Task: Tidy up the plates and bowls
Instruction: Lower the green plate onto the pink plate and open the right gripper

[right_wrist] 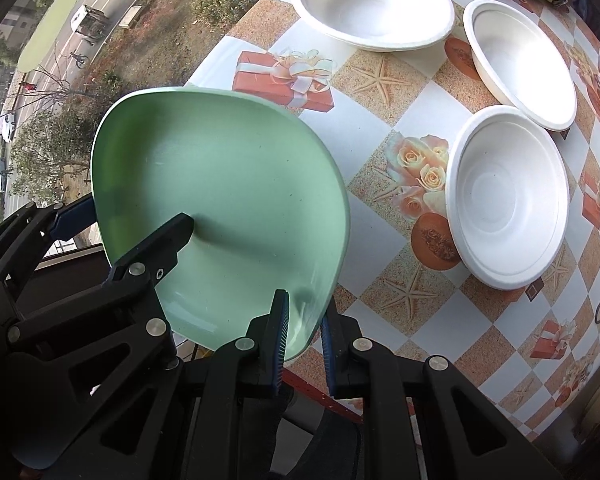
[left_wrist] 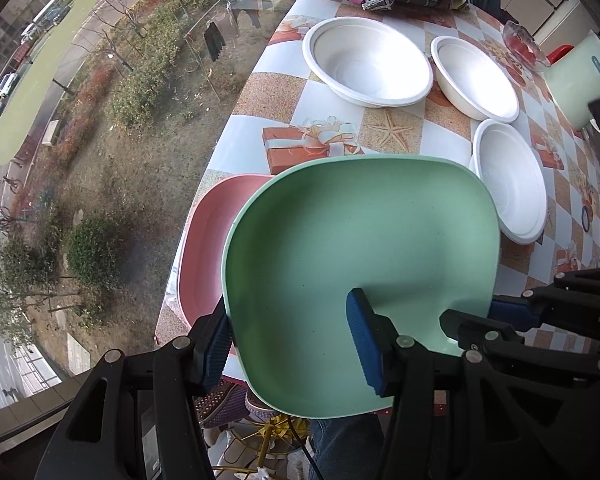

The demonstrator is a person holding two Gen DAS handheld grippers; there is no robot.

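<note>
The green plate (left_wrist: 360,264) covers most of the pink plate (left_wrist: 204,248) beneath it and the table (left_wrist: 332,104) edge under both. Whether the left claw (left_wrist: 288,344) actually pinches the green plate's rim cannot be told. The pale bucket (left_wrist: 580,80) is cut off at the right edge.

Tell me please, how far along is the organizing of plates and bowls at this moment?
Nothing looks sorted yet. In hand: the green plate is lifted, with both the left gripper and the right gripper straddling its rim; whether either is clamped is unclear. A pink plate lies below it near the table edge, possibly the stacking spot. Left: three white bowls sit separately on the table, unstacked.
</note>
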